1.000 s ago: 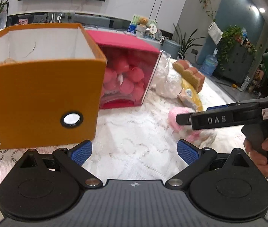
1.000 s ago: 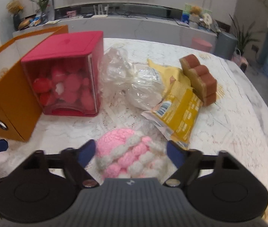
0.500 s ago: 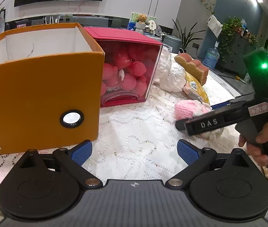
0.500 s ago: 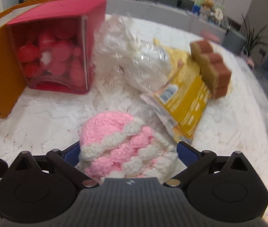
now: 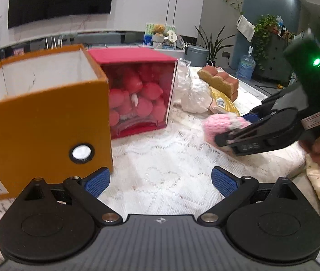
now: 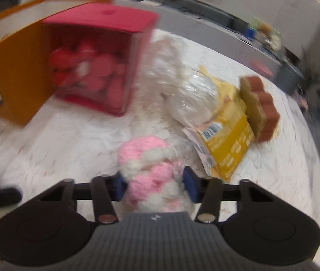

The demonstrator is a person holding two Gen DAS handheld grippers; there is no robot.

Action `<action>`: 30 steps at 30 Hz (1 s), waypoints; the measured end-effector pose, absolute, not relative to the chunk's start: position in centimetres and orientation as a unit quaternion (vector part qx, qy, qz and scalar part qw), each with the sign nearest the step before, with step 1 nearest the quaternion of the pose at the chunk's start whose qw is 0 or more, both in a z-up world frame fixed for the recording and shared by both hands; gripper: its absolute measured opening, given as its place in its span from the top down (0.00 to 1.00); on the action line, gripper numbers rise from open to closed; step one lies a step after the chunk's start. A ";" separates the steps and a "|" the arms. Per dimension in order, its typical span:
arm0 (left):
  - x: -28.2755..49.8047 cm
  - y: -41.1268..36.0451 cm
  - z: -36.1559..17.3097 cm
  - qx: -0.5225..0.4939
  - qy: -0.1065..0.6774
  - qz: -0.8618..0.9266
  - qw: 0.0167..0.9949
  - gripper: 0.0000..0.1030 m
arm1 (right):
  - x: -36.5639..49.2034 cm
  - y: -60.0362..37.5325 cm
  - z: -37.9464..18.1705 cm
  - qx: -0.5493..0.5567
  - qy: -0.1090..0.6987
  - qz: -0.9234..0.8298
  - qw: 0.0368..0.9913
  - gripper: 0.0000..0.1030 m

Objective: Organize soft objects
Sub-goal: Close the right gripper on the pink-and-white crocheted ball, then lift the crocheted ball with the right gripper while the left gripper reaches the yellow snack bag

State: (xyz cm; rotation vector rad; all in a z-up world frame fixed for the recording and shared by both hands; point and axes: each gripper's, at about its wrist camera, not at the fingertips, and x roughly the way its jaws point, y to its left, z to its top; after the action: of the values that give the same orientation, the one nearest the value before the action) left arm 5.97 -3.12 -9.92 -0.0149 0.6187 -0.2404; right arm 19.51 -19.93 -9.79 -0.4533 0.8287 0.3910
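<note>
The right gripper [image 6: 154, 184] is closing, its pads pressed into the pink-and-white knit toy [image 6: 153, 167] lying on the lace cloth [image 5: 160, 158] near the table's right edge. The left gripper [image 5: 160, 180] hangs apart over bare cloth, holding nothing. The orange box [image 5: 44, 122] at far left looks nearly empty. A white bag [image 6: 189, 99], yellow packet [image 6: 225, 144] and brown sponge [image 6: 259, 110] remain unsorted, so the work has barely begun.

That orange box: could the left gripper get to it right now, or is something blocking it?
Probably yes. The orange box stands just ahead of the left gripper, toward its left side; its fingers are spread and empty, with only bare lace tablecloth in front.
</note>
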 end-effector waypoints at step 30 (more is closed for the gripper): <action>5.8 -5.1 -10.2 -0.007 0.318 -0.140 0.938 0.00 | 22.4 -29.7 -10.2 -0.146 0.472 0.168 0.853 0.48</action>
State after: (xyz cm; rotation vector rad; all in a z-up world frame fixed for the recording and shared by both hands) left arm 5.82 -5.13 -10.17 -0.0138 0.6495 -0.2867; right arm 22.35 -29.75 -10.25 -0.3074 0.9927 0.3545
